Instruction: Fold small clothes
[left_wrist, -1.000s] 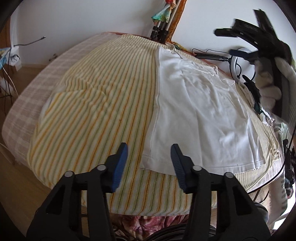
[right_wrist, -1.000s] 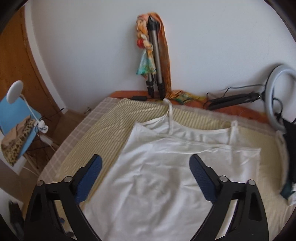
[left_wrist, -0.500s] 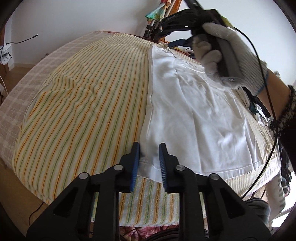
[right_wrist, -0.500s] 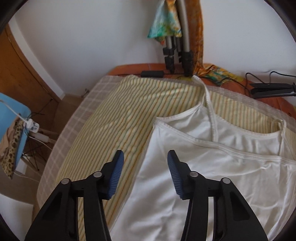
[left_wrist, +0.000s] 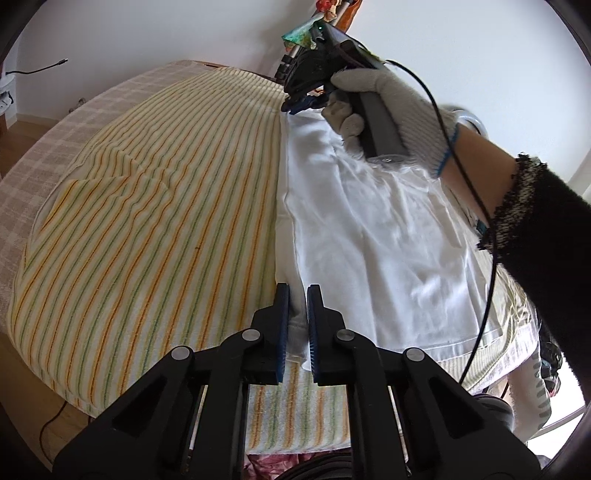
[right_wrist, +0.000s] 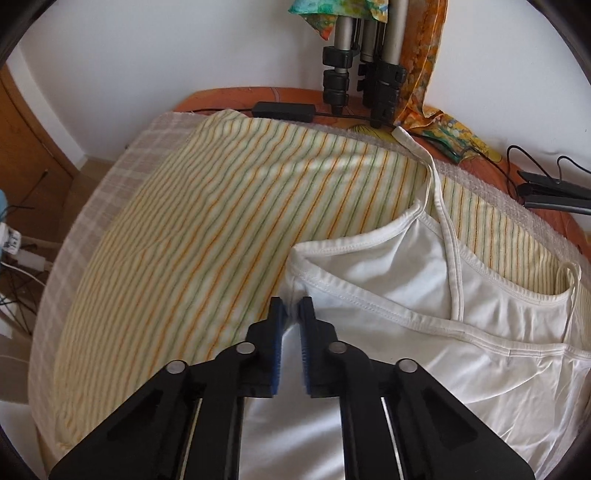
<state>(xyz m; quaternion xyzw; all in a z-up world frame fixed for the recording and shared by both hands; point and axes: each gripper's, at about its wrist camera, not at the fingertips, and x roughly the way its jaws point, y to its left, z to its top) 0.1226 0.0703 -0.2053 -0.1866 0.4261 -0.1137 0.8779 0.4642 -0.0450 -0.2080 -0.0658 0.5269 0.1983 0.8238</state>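
A white strappy top (left_wrist: 376, 236) lies flat on a striped yellow towel (left_wrist: 155, 229) on the table. My left gripper (left_wrist: 297, 295) is shut on the top's near left hem corner. My right gripper (right_wrist: 291, 310) is shut on the top's left edge just below its upper corner (right_wrist: 388, 291); it also shows in the left wrist view (left_wrist: 299, 105), held by a gloved hand (left_wrist: 391, 96) at the far end. The thin straps (right_wrist: 439, 184) trail toward the wall.
A folded tripod (right_wrist: 365, 74) with a colourful cloth (right_wrist: 439, 122) leans on the wall behind the table. A black power adapter (right_wrist: 284, 110) and a hair straightener (right_wrist: 554, 192) lie at the far edge. A checked cloth (left_wrist: 37, 155) lies under the towel.
Both grippers moved in from above the top and shut on its left edge, the left at the hem corner, the right near the upper corner.
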